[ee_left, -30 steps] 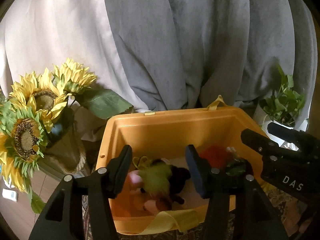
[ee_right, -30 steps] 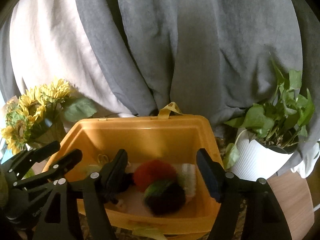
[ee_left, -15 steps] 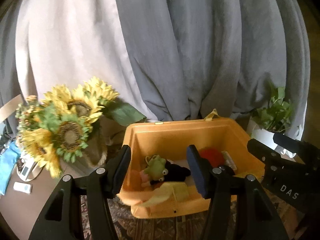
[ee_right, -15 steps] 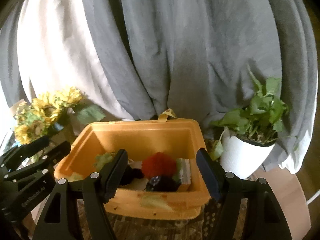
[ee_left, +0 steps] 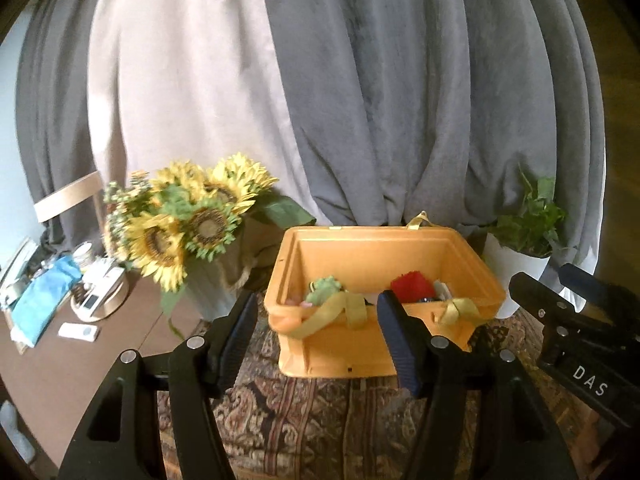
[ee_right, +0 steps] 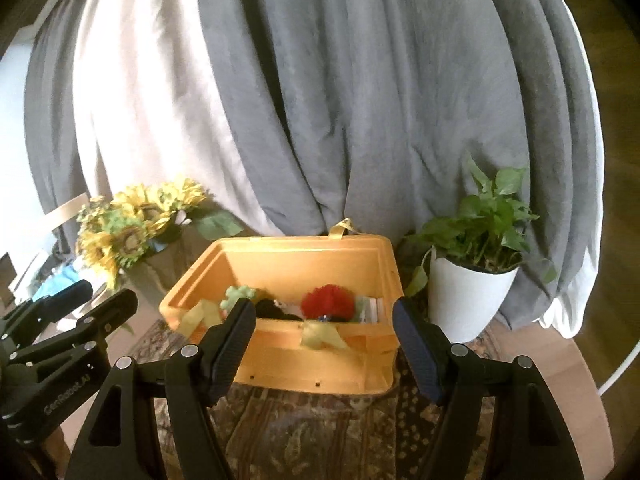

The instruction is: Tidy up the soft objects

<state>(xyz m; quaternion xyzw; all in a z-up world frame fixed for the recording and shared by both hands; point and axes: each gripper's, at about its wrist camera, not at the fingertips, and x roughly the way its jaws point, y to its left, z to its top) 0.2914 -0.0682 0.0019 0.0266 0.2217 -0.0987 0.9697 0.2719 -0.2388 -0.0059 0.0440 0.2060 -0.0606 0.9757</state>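
An orange plastic bin stands on a patterned rug. Inside it lie a green plush toy, a red fluffy toy, a black soft thing and a pale flat item. Yellow straps hang over its front rim. My left gripper is back from the bin, its jaws opening with nothing between them. To the right, my right gripper also stands open and empty in front of the bin.
A sunflower bouquet in a vase stands left of the bin, a potted green plant in a white pot to the right. Grey and white curtains hang behind. A brown table at left carries small items.
Both grippers have pulled back and up from over the bin, which now looks smaller and farther. The left jaws stand a little wider apart than before.
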